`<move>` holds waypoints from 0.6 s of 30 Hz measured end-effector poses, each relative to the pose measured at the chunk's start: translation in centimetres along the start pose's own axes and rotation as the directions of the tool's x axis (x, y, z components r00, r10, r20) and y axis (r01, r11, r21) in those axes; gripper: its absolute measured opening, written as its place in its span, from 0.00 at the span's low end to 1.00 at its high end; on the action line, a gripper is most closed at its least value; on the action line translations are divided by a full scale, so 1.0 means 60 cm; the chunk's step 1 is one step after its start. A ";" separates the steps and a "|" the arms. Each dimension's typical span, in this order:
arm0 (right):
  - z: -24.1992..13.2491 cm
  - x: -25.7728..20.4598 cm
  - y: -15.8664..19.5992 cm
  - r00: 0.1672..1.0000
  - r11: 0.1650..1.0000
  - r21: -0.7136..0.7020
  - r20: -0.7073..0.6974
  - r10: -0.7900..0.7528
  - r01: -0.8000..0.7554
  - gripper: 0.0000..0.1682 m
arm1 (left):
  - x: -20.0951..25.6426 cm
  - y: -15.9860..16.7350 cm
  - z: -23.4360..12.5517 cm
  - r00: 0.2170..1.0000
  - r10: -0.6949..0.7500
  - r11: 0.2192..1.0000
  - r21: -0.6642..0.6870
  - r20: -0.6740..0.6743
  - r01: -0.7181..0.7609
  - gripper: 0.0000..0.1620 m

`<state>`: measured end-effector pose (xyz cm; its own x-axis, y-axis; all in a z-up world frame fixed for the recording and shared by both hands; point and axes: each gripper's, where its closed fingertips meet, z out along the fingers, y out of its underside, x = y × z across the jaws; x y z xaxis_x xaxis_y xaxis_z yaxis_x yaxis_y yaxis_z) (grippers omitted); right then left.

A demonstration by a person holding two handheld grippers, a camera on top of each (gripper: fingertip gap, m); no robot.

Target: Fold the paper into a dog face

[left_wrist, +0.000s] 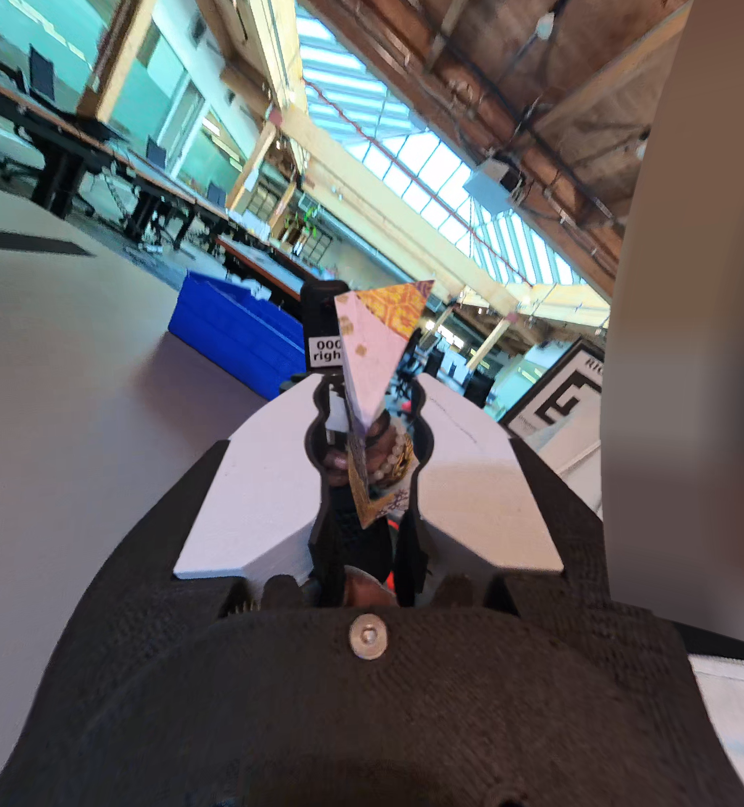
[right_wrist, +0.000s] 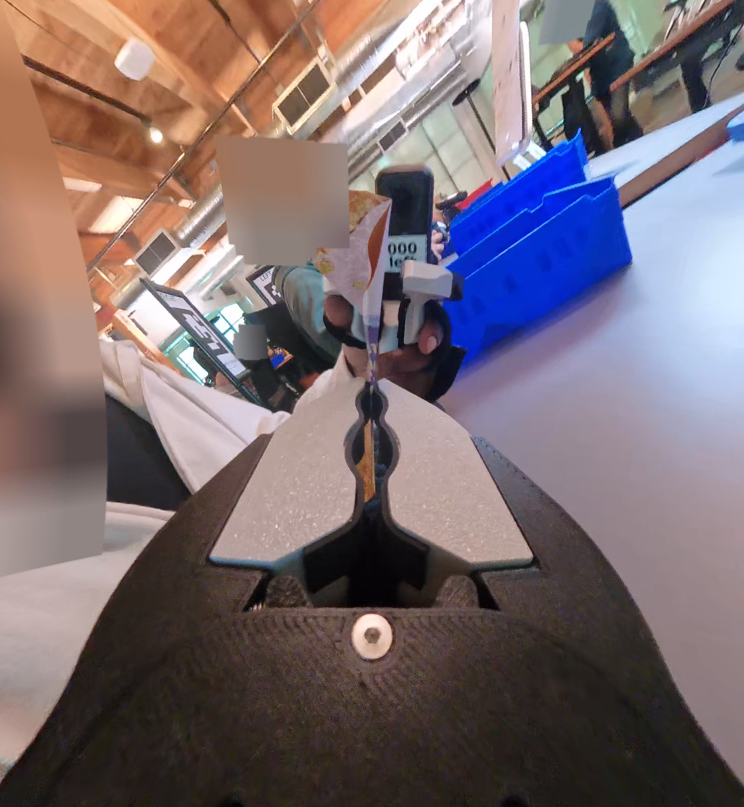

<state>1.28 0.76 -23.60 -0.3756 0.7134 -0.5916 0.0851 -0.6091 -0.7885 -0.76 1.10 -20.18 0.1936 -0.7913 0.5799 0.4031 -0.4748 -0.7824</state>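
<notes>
The folded paper (left_wrist: 374, 349), white on the inside with an orange, gold and purple pattern, is held up in the air, above the table. In the left wrist view it stands between my left gripper's (left_wrist: 370, 384) white fingers, which are spread with a clear gap on either side. My right gripper's black body (left_wrist: 322, 314) shows just behind the paper. In the right wrist view my right gripper (right_wrist: 372, 384) is shut on the lower edge of the paper (right_wrist: 361, 262), seen edge-on. My left gripper (right_wrist: 405, 209) faces it from beyond the paper.
Blue plastic bins (left_wrist: 230, 332) (right_wrist: 536, 262) stand on the grey table (left_wrist: 77, 393) (right_wrist: 623, 393). A black-and-white marker board (left_wrist: 558, 393) stands on the right. A white sleeve (right_wrist: 187, 415) lies at the left. A person (right_wrist: 606, 65) stands far back by other tables. The left gripper's tips are roughly 5 cm from the right gripper's.
</notes>
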 end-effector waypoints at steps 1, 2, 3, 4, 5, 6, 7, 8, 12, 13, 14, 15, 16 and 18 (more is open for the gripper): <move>0.002 0.001 0.003 1.000 1.000 -0.004 0.002 0.012 -0.012 0.00 | -0.008 0.008 0.006 1.000 0.001 0.999 -0.045 0.022 0.000 0.13; 0.003 0.004 0.005 1.000 1.000 -0.003 -0.003 0.029 -0.029 0.00 | -0.014 0.017 0.011 0.999 0.004 0.996 -0.087 0.041 0.000 0.10; 0.003 0.008 0.007 0.999 0.999 -0.005 -0.008 0.046 -0.046 0.00 | -0.019 0.024 0.015 0.999 0.009 0.993 -0.115 0.053 -0.003 0.04; 0.001 0.013 0.007 0.998 0.998 0.003 -0.016 0.062 -0.062 0.00 | -0.024 0.026 0.015 0.997 0.016 0.992 -0.124 0.071 -0.007 0.03; 0.000 0.018 0.009 0.996 0.997 0.005 -0.027 0.080 -0.080 0.00 | -0.032 0.027 0.014 0.995 0.028 0.991 -0.133 0.101 -0.014 0.02; 0.001 0.022 0.011 0.995 0.995 0.006 -0.032 0.097 -0.097 0.00 | -0.041 0.030 0.012 0.990 0.045 0.989 -0.145 0.136 -0.025 0.02; 0.002 0.025 0.013 0.993 0.993 0.009 -0.030 0.114 -0.114 0.00 | -0.047 0.032 0.010 0.985 0.060 0.988 -0.153 0.162 -0.035 0.02; 0.003 0.026 0.013 0.991 0.991 0.016 -0.022 0.132 -0.131 0.00 | -0.050 0.033 0.009 0.983 0.060 0.988 -0.152 0.172 -0.034 0.02; 0.007 0.034 0.013 0.986 0.986 0.033 -0.021 0.163 -0.162 0.00 | -0.057 0.030 0.005 0.984 -0.003 0.992 -0.123 0.178 0.025 0.02; 0.006 0.035 0.011 0.986 0.986 0.038 -0.020 0.164 -0.163 0.00 | -0.056 0.027 0.005 0.985 -0.004 0.994 -0.111 0.174 0.024 0.02; 0.005 0.034 0.009 0.986 0.985 0.044 -0.019 0.166 -0.165 0.00 | -0.053 0.020 0.005 0.986 0.001 0.996 -0.090 0.164 0.014 0.05; 0.002 0.032 0.006 0.986 0.985 0.052 -0.020 0.166 -0.165 0.00 | -0.048 0.011 0.003 0.989 0.007 0.998 -0.059 0.150 0.002 0.13; -0.003 0.028 0.001 0.987 0.986 0.062 -0.027 0.159 -0.157 0.00 | -0.042 0.000 0.001 0.991 0.018 1.000 -0.022 0.136 -0.016 0.21; -0.020 0.019 -0.010 0.990 0.991 0.066 -0.070 0.119 -0.115 0.00 | -0.026 -0.020 -0.010 0.991 0.063 0.996 0.056 0.115 -0.069 0.27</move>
<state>1.89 2.34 -24.02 -0.2975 0.6579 -0.6918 0.0666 -0.7086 -0.7025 -2.08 2.69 -20.30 0.3203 -0.7697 0.5522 0.4382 -0.3965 -0.8067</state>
